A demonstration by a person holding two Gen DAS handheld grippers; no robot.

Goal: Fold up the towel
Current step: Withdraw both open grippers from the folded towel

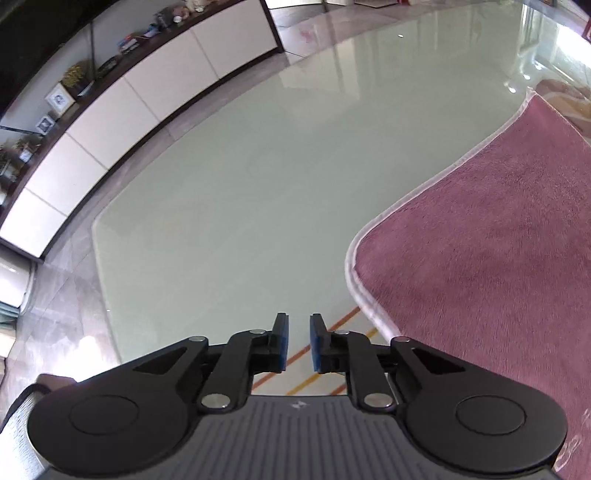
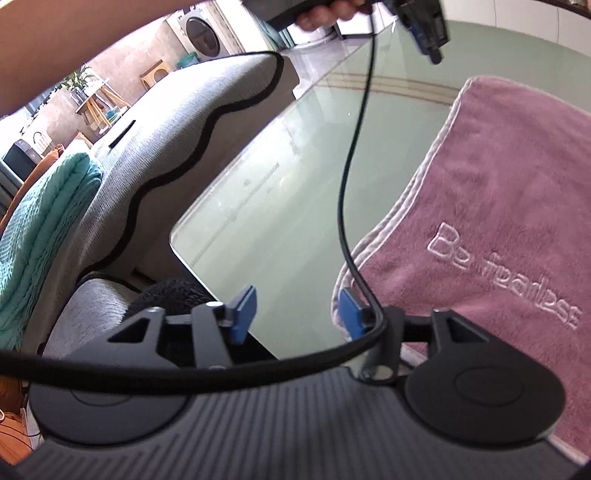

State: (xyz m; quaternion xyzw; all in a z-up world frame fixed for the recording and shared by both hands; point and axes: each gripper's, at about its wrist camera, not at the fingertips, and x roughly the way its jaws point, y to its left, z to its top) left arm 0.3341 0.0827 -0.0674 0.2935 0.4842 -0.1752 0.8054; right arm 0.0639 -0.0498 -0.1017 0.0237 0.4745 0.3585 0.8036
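A mauve towel [image 1: 480, 236] with white piping lies flat on the pale green glass table [image 1: 258, 192]; it fills the right of the left wrist view. My left gripper [image 1: 299, 341] hovers over bare glass just left of the towel's near corner, its blue pads a narrow gap apart with nothing between them. In the right wrist view the towel [image 2: 517, 206] shows embroidered lettering. My right gripper [image 2: 297, 314] stands wide open at the table's near edge, and its right pad [image 2: 351, 314] is at the towel's piped corner. The left gripper [image 2: 428, 33] hangs at the top, held by a hand.
A black cable [image 2: 354, 166] runs down from the left gripper across my right gripper's body. A grey sofa [image 2: 177, 129] with black wavy trim and a teal blanket [image 2: 44, 221] sits beside the table. White cabinets [image 1: 122, 110] line the far wall beyond the tiled floor.
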